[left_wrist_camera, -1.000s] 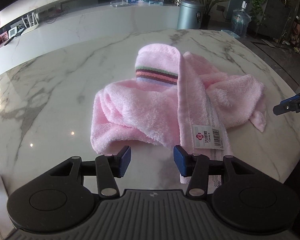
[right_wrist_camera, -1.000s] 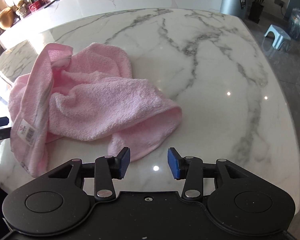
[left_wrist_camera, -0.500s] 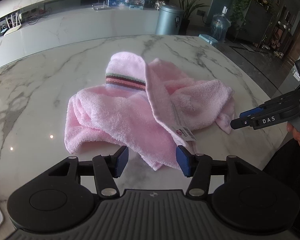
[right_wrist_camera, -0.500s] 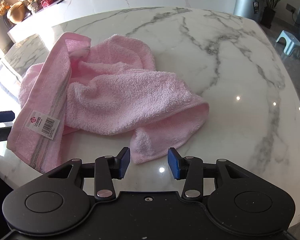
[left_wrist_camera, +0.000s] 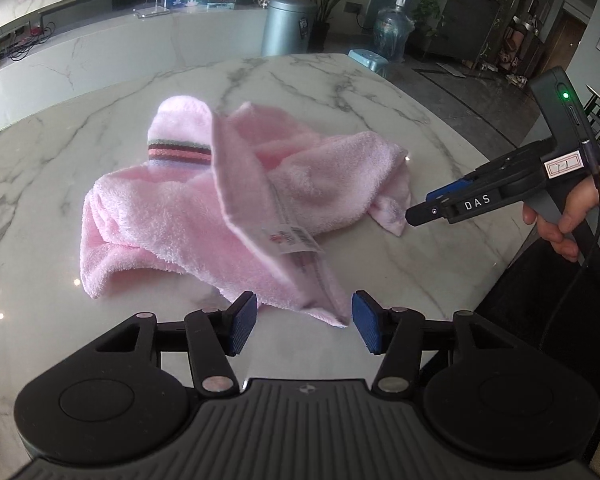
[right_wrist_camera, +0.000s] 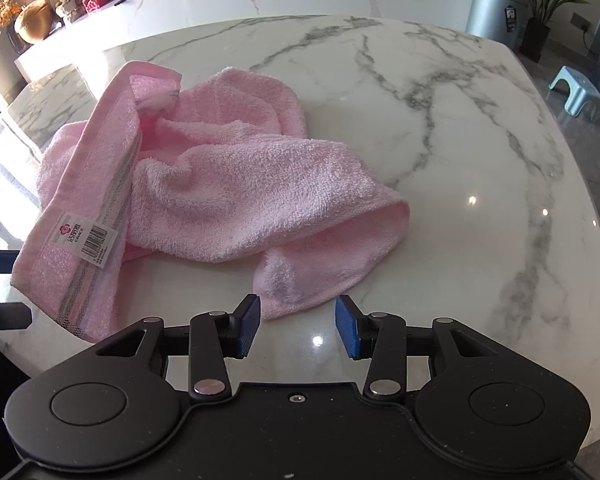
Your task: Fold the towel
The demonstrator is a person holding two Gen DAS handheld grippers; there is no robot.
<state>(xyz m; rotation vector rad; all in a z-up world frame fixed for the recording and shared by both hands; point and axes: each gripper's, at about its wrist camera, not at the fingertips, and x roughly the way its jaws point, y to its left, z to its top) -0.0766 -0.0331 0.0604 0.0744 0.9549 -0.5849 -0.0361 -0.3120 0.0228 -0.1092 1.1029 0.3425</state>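
We see a pink towel (left_wrist_camera: 204, 216) lying crumpled in a loose heap on a white marble table (left_wrist_camera: 340, 88), not yet folded. In the left wrist view, one end with a band of dark, pink and pale stripes stands up at the far left of the heap, and a flat hemmed edge runs from there toward us, carrying a paper label (left_wrist_camera: 294, 238) with a barcode. That hemmed edge ends in a corner near the table's near edge, just in front of our left gripper (left_wrist_camera: 304, 328), whose blue-padded jaws stand well apart with nothing between them; the corner lies close to the gap but is not inside it.

In the right wrist view, the towel (right_wrist_camera: 236, 184) fills the left half of the table (right_wrist_camera: 460, 160), with the labelled hem (right_wrist_camera: 86, 236) on the near left. A small rounded flap of cloth points toward our right gripper (right_wrist_camera: 298, 328), whose jaws are also spread wide and hold nothing; the flap's tip sits just ahead of the left pad.

From the left view, the right gripper (left_wrist_camera: 420, 212) comes in from the right, its tip just beside the towel's right-hand corner, held by a hand (left_wrist_camera: 568, 216).

A grey bin (left_wrist_camera: 288, 24) stands beyond the table.
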